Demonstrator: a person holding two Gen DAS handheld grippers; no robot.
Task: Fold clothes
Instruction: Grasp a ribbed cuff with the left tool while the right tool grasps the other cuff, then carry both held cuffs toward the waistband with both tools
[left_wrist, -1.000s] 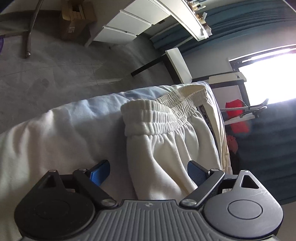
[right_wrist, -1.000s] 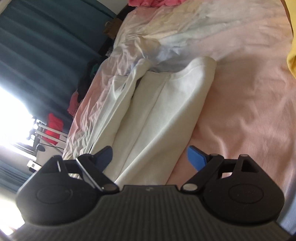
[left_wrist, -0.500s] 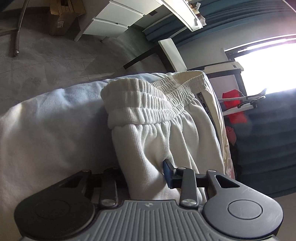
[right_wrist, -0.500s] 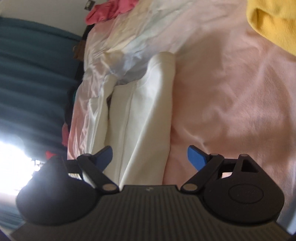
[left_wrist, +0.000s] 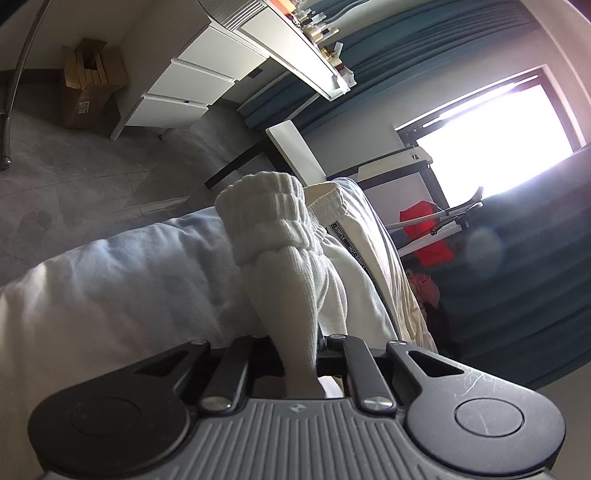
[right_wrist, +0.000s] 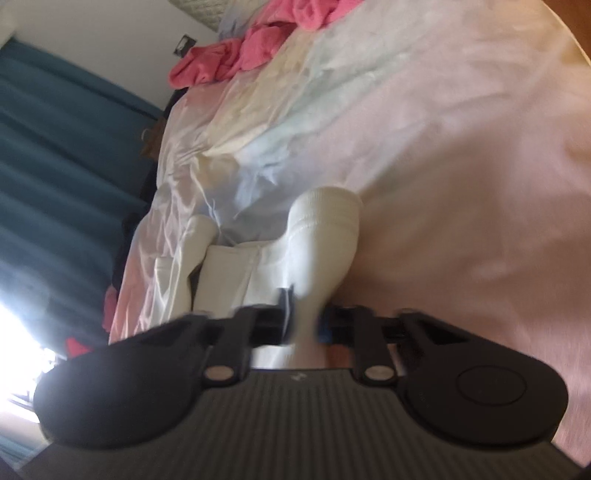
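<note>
Cream-white sweatpants (left_wrist: 332, 280) lie on the bed, with a ribbed elastic waistband (left_wrist: 266, 218) bunched up in the left wrist view. My left gripper (left_wrist: 299, 341) is shut on the fabric just below that waistband and has it lifted off the sheet. In the right wrist view the leg end of the sweatpants (right_wrist: 321, 236) rises in a pinched fold, and my right gripper (right_wrist: 304, 317) is shut on it. The other leg (right_wrist: 184, 269) lies flat to the left. The right view is motion-blurred.
The bed sheet (right_wrist: 461, 166) spreads pale pink and white. A pink garment (right_wrist: 243, 48) lies at the far end of the bed. White drawers (left_wrist: 192, 85), a cardboard box (left_wrist: 88, 92), a white chair (left_wrist: 295, 151), teal curtains (left_wrist: 517, 314) and a bright window (left_wrist: 498, 136) surround the bed edge.
Both grippers went from open to shut on the sweatpants: the left closed first below the waistband, then the right on the leg end. Both pinched parts have since risen off the bed.
</note>
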